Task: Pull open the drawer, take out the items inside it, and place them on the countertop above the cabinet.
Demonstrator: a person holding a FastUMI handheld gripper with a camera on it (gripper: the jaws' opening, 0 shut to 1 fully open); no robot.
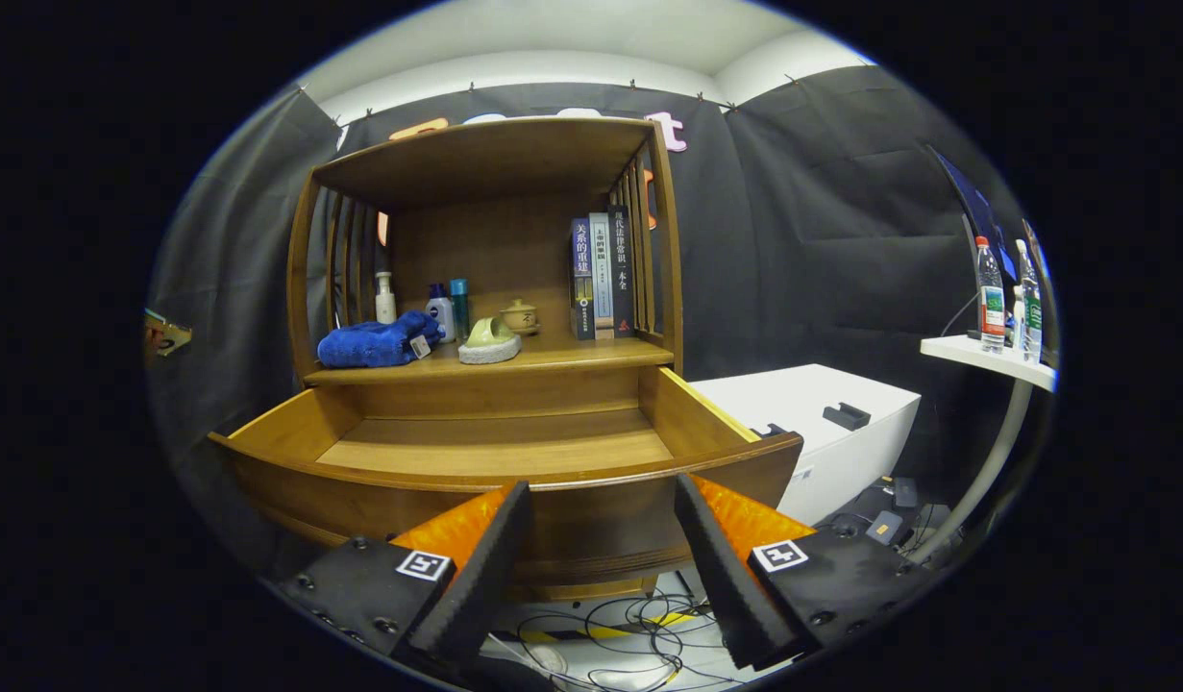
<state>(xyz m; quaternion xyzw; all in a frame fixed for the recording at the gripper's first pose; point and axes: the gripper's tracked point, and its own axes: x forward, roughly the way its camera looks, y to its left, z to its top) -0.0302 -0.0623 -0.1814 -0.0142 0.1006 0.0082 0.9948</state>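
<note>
1. The gripper [601,557] hangs spread and empty before the drawer [500,452], which stands pulled open.
2. No items show on the drawer floor; I judge checking its near corners comes next.
3. The blue cloth [375,343] and slipper [490,341] sit on the surface [572,358] above.
4. The drawer's front wall hides its nearest strip.

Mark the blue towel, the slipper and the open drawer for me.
blue towel [375,343], gripper view: middle of the folded bundle.
slipper [489,342], gripper view: its upper.
drawer [514,442], gripper view: bare floor, beyond the open gripper [601,500].
</note>
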